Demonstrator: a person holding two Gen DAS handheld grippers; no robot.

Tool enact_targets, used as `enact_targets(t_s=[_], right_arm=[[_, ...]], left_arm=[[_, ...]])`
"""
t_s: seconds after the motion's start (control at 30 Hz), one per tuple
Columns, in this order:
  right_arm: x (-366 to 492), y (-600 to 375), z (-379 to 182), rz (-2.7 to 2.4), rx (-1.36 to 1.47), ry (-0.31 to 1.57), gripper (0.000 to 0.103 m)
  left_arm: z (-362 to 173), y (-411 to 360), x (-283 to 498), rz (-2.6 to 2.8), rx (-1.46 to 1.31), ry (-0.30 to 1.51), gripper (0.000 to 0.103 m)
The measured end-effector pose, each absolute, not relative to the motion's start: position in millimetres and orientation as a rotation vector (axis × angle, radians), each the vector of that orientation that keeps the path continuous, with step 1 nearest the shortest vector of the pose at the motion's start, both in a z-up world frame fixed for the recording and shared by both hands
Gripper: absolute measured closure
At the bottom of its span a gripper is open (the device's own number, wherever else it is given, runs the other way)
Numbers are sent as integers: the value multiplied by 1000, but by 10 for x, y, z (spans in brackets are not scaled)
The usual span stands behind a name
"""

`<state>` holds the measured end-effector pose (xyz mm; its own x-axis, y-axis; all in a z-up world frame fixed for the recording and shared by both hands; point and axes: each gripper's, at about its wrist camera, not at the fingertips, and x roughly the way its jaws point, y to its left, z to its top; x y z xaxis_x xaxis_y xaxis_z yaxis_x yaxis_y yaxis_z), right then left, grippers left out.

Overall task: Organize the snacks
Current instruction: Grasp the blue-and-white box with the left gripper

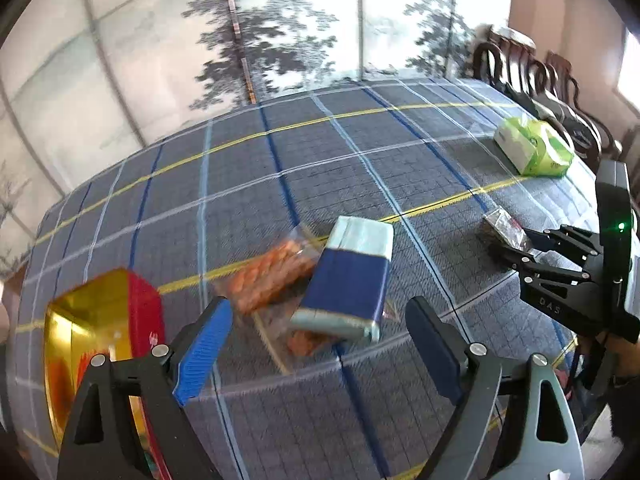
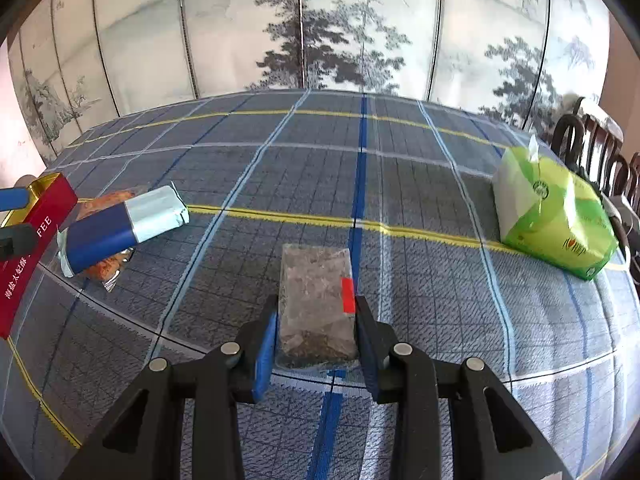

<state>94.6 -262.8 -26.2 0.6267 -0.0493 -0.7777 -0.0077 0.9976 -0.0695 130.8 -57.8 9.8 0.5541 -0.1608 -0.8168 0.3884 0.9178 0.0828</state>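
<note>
The right gripper (image 2: 316, 326) has its jaws clamped on a clear packet (image 2: 316, 300) of dark snack, low centre in the right wrist view, with a red sticker on its right edge. The left gripper (image 1: 316, 340) has its jaws wide apart with nothing between them, hanging over a blue pack (image 1: 344, 280) that lies across an orange bag (image 1: 272, 272) mid-frame in the left wrist view. A red box (image 1: 104, 320) with a gold inside stands open at the lower left of that view; a green tissue pack (image 2: 556, 216) sits well apart at the right on the worktop (image 2: 320, 152).

The box looks like the place for the snacks. To do this step well, I would carry the packet level toward the box and keep it clear of the blue pack. The film is soft, so a firm hold matters. The left jaws should straddle the blue pack squarely across its narrow width before closing, without snagging the orange bag beneath.
</note>
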Motion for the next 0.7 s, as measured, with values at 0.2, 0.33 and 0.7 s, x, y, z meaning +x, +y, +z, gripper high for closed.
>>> enact_targets(t_s=[0.2, 0.33, 0.7], right_arm=[[935, -2635, -257, -23, -66, 892, 67], [937, -2630, -259, -23, -65, 892, 67], [937, -2631, -258, -24, -66, 893, 67]], left_arm=[[-109, -759, 1551, -366, 296, 1002, 16], [-239, -824, 1639, -380, 300, 1039, 16], [-368, -858, 1644, -379, 287, 1064, 57]])
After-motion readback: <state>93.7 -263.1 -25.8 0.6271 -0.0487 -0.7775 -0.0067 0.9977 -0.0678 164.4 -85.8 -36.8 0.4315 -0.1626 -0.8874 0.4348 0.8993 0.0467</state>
